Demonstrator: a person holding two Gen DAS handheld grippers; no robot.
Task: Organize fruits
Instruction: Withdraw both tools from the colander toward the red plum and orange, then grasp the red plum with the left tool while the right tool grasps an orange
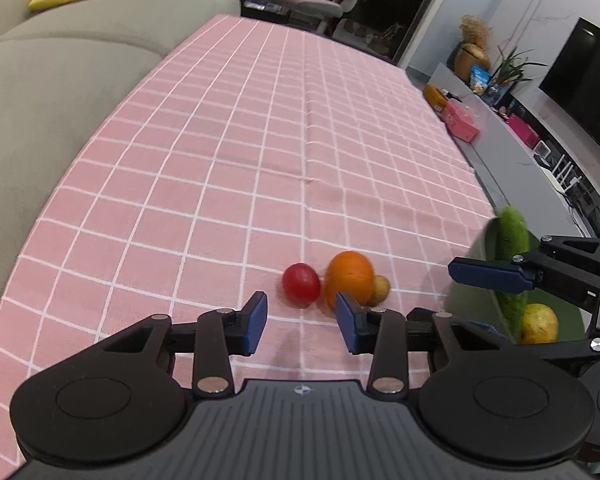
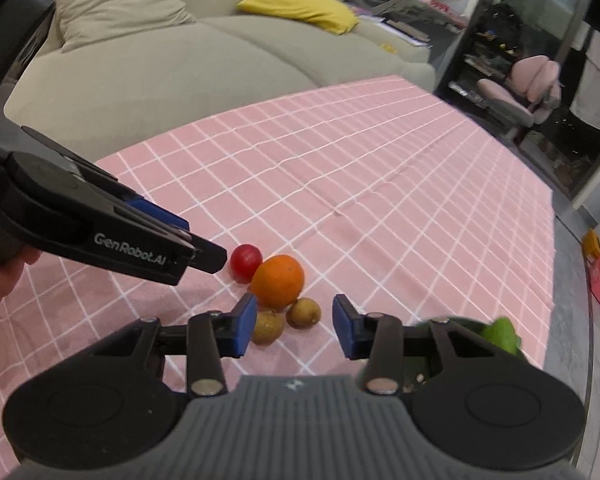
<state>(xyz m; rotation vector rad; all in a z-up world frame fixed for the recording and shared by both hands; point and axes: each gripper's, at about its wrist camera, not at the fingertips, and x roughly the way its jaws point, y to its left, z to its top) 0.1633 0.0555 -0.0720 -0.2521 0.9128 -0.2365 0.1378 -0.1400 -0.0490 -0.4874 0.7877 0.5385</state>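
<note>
Fruits cluster on the pink worktop [image 1: 220, 160]: both tools, left [image 1: 301, 322] and right [image 2: 295, 326], gape empty; straddle the tomato [image 1: 301, 285] squarely, avoiding the orange [image 1: 349, 278].

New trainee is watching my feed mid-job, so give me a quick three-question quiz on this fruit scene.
1. True or false: the left gripper is holding the orange.
2. Which lies beside the orange, away from the green bowl? A. red tomato B. banana C. grapes
3. How many small brown fruits lie loose on the pink cloth in the right wrist view?

Key: 1. False, both grippers are empty. 2. A. 3. Two.
</note>
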